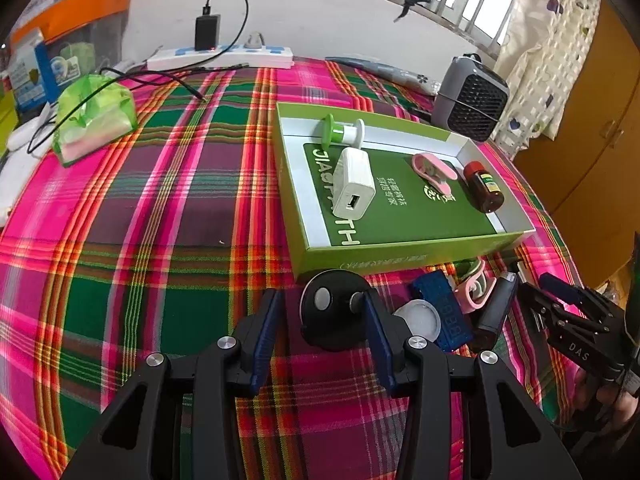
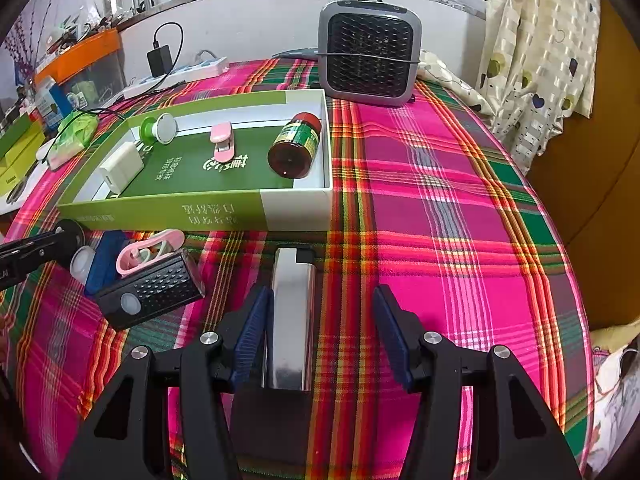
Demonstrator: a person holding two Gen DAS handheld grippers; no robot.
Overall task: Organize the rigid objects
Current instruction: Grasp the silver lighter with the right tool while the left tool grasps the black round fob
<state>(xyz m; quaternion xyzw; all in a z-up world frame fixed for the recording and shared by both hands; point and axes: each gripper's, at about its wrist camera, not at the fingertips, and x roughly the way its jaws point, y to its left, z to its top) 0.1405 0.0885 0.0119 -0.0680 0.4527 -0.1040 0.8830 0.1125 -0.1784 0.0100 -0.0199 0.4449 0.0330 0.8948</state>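
Note:
A green box (image 1: 304,216) holds a white charger (image 1: 354,184), a green-and-white spool (image 1: 342,132), a pink clip (image 1: 434,168) and a brown bottle (image 1: 486,188). My left gripper (image 1: 322,336) is open around a black round disc (image 1: 334,312) lying in front of the box. The disc is near the right pad and apart from the left one. My right gripper (image 2: 320,320) is open over a silver lighter (image 2: 292,320), which lies along its left pad with the right pad well clear. Between the grippers lie a black textured device (image 2: 152,296), a pink clip (image 2: 150,254), a blue item (image 2: 104,260) and a white cap (image 2: 82,264).
A grey fan heater (image 2: 370,60) stands behind the box at the back right. At the back left are a power strip (image 1: 220,56) with a black adapter and a green tissue pack (image 1: 96,120). A patterned curtain (image 2: 532,60) hangs beside the table's right edge.

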